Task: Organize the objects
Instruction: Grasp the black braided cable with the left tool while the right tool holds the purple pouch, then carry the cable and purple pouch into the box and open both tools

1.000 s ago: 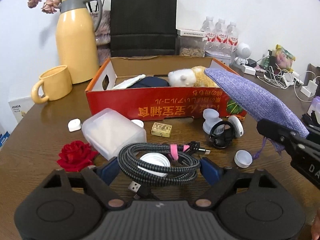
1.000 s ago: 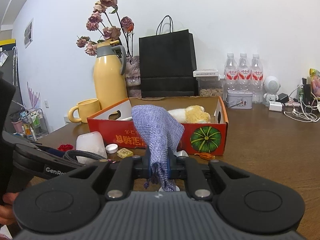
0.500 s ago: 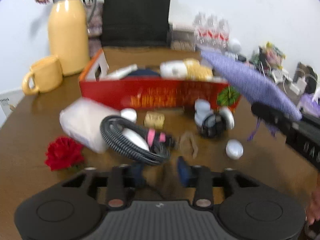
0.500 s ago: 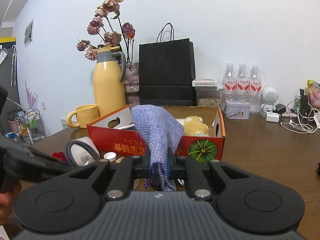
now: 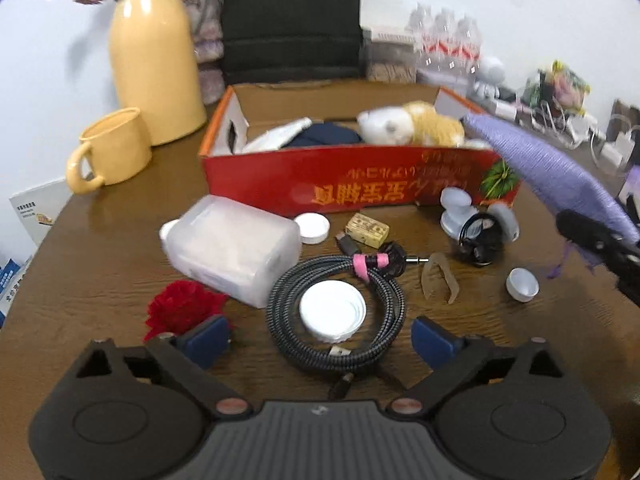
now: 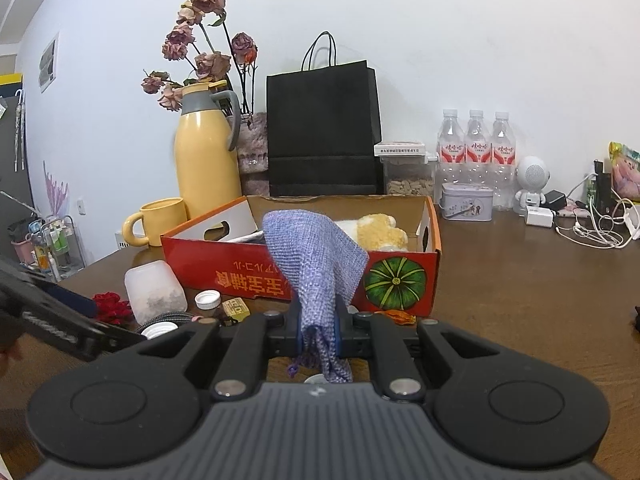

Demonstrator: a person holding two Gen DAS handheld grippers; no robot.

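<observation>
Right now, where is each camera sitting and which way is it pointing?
Left wrist: on the left hand-held gripper, tilted down at the coiled cable between its open fingers; the right gripper's tip shows at right.
Right wrist: on the right hand-held gripper, nearly level, shut on the purple pouch; the left gripper enters at left.
Shared: the red box, yellow jug.

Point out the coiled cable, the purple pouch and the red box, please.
coiled cable [image 5: 384, 288]: left wrist view, right side of the braided loop.
purple pouch [image 6: 316, 256]: right wrist view, middle of the fabric.
red box [image 6: 240, 280]: right wrist view, printed front wall.
</observation>
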